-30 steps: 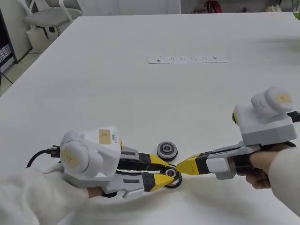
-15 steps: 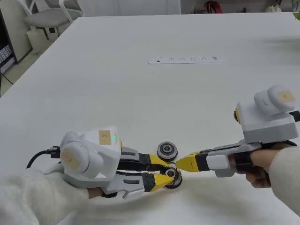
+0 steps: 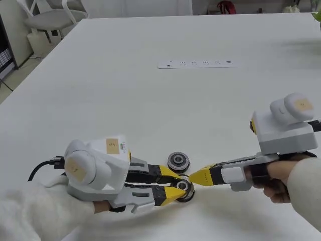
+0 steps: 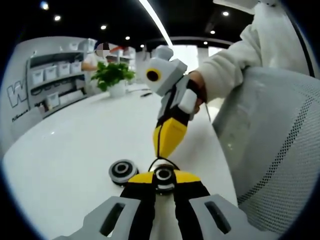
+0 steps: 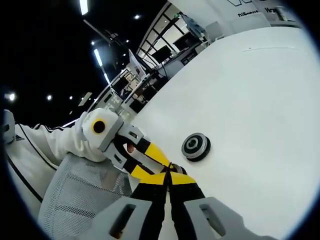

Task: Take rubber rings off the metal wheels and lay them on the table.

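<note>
— Left gripper (image 3: 179, 183)?
— Fingers pinch a wheel (image 4: 164, 175) low on the table (image 3: 150, 100), at 6 o'clock in the head view.
— Right gripper (image 3: 192, 177)?
— It reaches in from 3 o'clock, tips pressed together on that wheel's ring (image 4: 159, 162). A second wheel (image 3: 178, 160) lies just beside, at 12 o'clock.

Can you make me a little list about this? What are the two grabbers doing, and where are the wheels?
left gripper: shut on the held wheel, low over the table
right gripper: tips closed, pinching the rubber ring at that wheel's edge
rubber ring: looks tugged out a bit, not yet off
second wheel: lying flat on the table beside the grippers, untouched
farther back: power strip
</note>
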Demonstrator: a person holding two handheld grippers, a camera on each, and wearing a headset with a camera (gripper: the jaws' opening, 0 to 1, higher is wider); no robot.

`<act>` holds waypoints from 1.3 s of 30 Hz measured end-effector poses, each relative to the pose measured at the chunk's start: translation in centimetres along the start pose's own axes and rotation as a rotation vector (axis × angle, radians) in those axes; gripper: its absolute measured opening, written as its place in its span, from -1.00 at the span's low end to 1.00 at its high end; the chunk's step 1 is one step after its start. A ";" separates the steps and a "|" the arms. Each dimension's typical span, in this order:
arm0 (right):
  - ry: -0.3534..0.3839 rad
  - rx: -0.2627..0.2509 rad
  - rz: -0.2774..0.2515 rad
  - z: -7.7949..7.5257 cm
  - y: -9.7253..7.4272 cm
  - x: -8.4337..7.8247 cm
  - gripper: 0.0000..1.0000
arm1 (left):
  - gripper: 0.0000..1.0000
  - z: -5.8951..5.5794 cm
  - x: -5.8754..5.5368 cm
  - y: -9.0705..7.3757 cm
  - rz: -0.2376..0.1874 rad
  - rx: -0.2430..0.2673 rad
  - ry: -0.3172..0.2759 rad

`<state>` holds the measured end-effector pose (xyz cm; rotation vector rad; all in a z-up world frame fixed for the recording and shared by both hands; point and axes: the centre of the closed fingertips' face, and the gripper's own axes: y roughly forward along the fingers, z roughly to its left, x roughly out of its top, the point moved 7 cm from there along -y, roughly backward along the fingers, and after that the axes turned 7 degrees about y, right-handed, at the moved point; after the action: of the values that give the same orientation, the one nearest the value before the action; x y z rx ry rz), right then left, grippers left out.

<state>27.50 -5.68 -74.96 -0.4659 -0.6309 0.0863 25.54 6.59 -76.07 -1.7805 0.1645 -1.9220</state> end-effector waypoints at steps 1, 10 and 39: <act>-0.001 -0.001 0.001 0.0 0.0 0.0 -1.00 | -0.72 0.0 0.0 0.0 0.001 0.001 0.001; -0.007 -0.006 0.006 0.0 0.0 -0.1 -1.00 | -0.71 0.1 0.3 0.1 0.044 -0.008 0.024; -0.007 0.000 -0.064 0.6 -1.2 1.4 -1.00 | 0.15 1.0 3.4 -2.5 -0.010 0.052 0.021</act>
<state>28.18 -6.24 -73.27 -0.4456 -0.6523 0.0269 25.74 7.48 -71.88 -1.7314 0.1119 -1.9352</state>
